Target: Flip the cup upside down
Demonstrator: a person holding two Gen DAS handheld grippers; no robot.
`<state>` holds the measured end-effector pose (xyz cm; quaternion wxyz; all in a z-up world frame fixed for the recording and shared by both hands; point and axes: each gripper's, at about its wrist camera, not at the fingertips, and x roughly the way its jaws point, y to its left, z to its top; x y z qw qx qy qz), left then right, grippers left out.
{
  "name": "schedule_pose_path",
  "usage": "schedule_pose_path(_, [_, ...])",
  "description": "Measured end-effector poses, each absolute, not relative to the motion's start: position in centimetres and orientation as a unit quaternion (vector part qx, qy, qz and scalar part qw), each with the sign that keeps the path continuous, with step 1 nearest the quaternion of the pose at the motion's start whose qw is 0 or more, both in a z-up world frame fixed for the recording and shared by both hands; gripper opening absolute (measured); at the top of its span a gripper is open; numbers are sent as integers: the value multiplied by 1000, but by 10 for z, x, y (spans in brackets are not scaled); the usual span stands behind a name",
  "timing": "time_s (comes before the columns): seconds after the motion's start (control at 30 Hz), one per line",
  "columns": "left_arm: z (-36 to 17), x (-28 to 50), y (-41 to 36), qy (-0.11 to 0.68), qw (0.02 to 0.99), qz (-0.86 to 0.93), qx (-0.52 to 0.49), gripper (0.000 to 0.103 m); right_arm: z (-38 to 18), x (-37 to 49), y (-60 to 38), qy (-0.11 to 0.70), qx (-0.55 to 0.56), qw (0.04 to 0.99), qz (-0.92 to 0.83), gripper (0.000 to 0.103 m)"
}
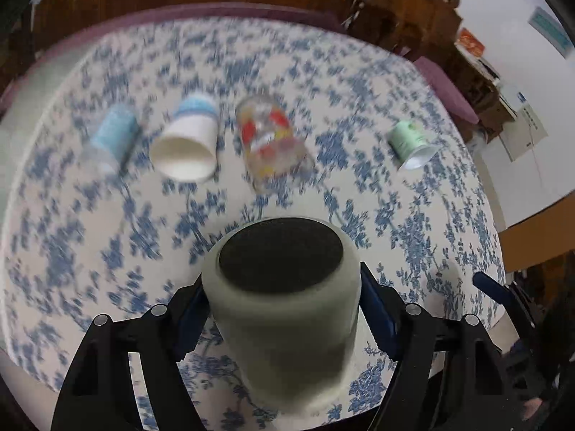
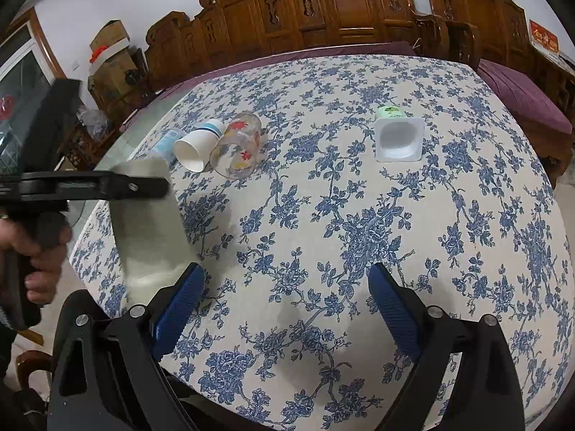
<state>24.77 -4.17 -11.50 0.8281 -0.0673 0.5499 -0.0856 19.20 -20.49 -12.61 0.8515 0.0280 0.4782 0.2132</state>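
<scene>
Left gripper fingers clamp grey cup, upright, dark mouth up | right gripper fingers apart, empty

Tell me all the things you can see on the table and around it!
Grey cup: 1, grey, dark inside, held above near table edge.
Paper cup: 1, white, blue band, lying down.
Glass: 1, clear, red-yellow leaves, lying beside paper cup.
Blue cup: 1, lying left of paper cup.
Yogurt pot: 1, green-white, lying apart.
Tablecloth: 1, white, blue flowers.
Carved chairs: several, brown, behind.
Left hand-held gripper: grips grey cup.
Right hand-held gripper: open.
</scene>
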Motion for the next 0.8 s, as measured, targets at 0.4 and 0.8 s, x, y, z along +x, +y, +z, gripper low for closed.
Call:
schedule_pose_path(0.4, [-107, 250, -65, 512, 856, -79, 12, 69, -126, 190, -199, 480, 25, 850, 214, 94])
schedule_pose_path(0.8, [-107, 237, -90, 515, 851, -102, 37, 69, -126, 193, -212, 480, 29, 854, 200, 94])
